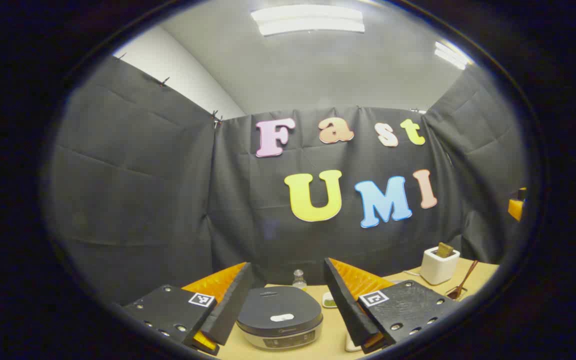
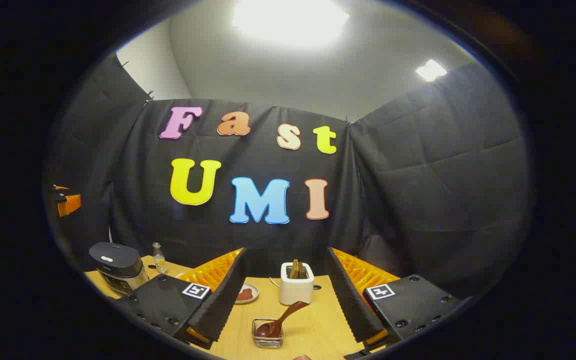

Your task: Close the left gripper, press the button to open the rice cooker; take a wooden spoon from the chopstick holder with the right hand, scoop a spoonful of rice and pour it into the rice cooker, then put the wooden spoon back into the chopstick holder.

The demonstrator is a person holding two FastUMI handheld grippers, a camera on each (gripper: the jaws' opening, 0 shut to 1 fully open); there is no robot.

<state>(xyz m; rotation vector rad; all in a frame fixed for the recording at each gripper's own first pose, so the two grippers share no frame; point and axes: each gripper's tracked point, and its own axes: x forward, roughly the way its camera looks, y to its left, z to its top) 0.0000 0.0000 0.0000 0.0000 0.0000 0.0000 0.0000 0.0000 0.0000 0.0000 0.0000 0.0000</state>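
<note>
A: Start at the left. Where does the job stand?

B: Right at the beginning, I'd judge. In the left gripper view the left gripper (image 1: 283, 305) has its fingers spread wide, and the rice cooker (image 1: 279, 316) sits on the table (image 1: 328, 345) between them and a little beyond. Its dark lid is down and the pale button (image 1: 282, 317) on top looks untouched. Closing the fingers and pressing that button are both not yet done.

A: And further right?

B: Behind the cooker stands a small bottle (image 1: 298, 279); toward the right edge, a white toaster (image 1: 439, 265).

A: The spoon?

B: In the right gripper view the right gripper (image 2: 285, 300) is also spread and holds nothing. The wooden spoon (image 2: 280, 320) leans in a small clear holder (image 2: 267, 334) on the table, between the fingers, bowl down. Behind it are the toaster and a small plate (image 2: 246, 293).

A: So what remains?

B: Everything, by my reading. I can't make out the rice supply for certain.
</note>
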